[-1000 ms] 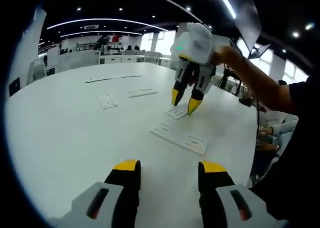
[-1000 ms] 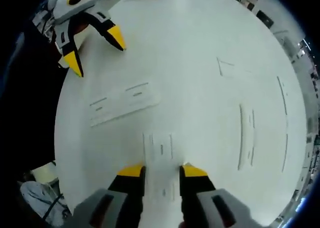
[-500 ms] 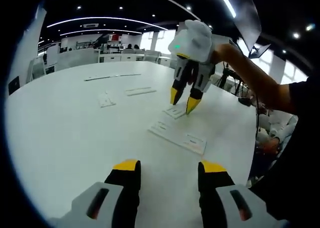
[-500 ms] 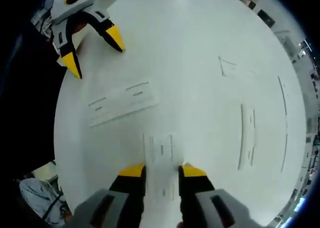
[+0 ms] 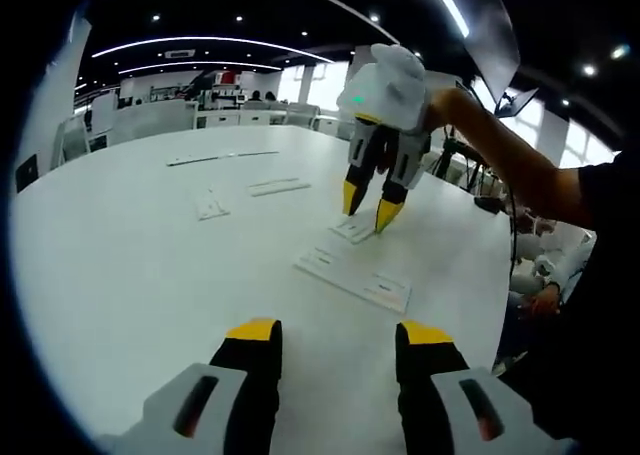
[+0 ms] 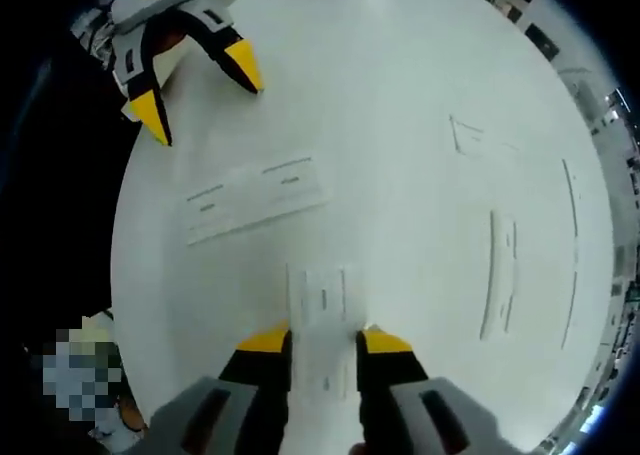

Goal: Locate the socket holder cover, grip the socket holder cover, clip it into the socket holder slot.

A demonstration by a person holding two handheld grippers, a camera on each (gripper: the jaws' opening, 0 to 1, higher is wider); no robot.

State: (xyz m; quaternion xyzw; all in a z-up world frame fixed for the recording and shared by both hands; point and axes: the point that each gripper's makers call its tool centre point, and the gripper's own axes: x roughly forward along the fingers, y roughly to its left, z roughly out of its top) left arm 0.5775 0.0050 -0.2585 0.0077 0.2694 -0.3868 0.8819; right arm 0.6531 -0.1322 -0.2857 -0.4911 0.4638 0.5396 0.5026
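Observation:
The socket holder cover [image 6: 322, 300], a small white rectangular plate, lies between the jaws of my right gripper [image 6: 325, 342], which is shut on its long sides. From the left gripper view the right gripper [image 5: 367, 207] points down at the cover [image 5: 353, 231], which sits at table level. The socket holder [image 5: 352, 277], a long white slotted strip, lies flat just beside the cover [image 6: 257, 199]. My left gripper [image 5: 340, 333] hovers open above the near table with nothing in it; it also appears at the upper left [image 6: 200, 93] of the right gripper view.
On the white table [image 5: 120, 275], further white parts lie apart: a small plate [image 5: 212, 203], a short strip [image 5: 280, 186] and long thin strips [image 5: 225, 157]. A person's arm [image 5: 510, 165] reaches in from the right. The table edge runs close behind the holder [image 6: 135, 275].
Both views have shifted slightly. The right gripper's jaws stay at the cover's sides with the same gap. The left gripper stays open.

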